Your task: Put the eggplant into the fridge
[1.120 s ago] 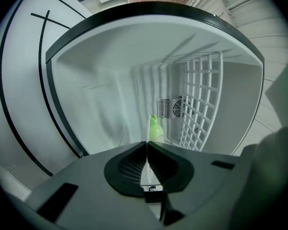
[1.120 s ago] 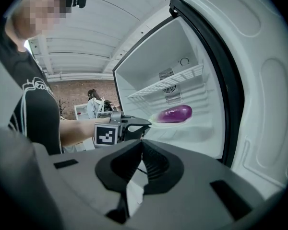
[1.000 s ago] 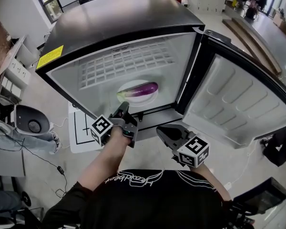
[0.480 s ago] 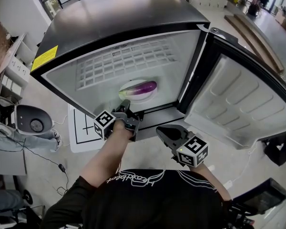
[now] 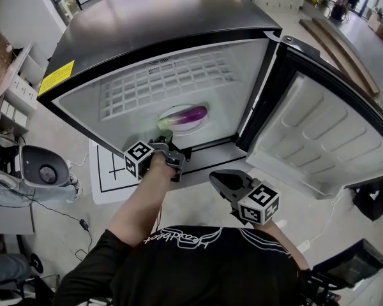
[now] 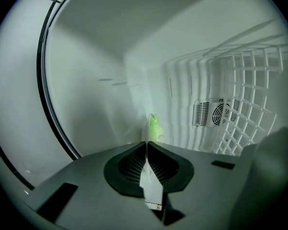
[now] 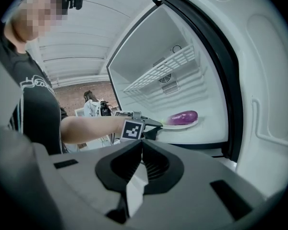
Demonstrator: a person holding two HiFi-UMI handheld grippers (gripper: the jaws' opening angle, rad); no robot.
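Observation:
The purple eggplant (image 5: 193, 113) with its green stem lies on a white plate (image 5: 179, 125) on the floor of the open fridge (image 5: 159, 24). My left gripper (image 5: 165, 142) reaches into the fridge's front and is shut on the plate's near rim. In the left gripper view the thin rim (image 6: 149, 127) runs edge-on out of the left gripper (image 6: 146, 143), with the green stem (image 6: 155, 127) just beyond. The right gripper view shows eggplant (image 7: 183, 117), plate (image 7: 179, 125) and left gripper (image 7: 153, 123) side-on. My right gripper (image 5: 219, 180) (image 7: 142, 143) hangs shut and empty outside the fridge.
The fridge door (image 5: 319, 139) stands swung open to the right. A white wire shelf (image 5: 166, 81) spans the fridge above the plate, and a fan grille (image 6: 216, 113) sits in the back wall. A grey bin (image 5: 46, 167) and cables lie on the floor at left.
My left gripper has sunk a little and edged toward the fridge, still at the plate's near rim. The eggplant stays on the plate. The right gripper has hardly moved.

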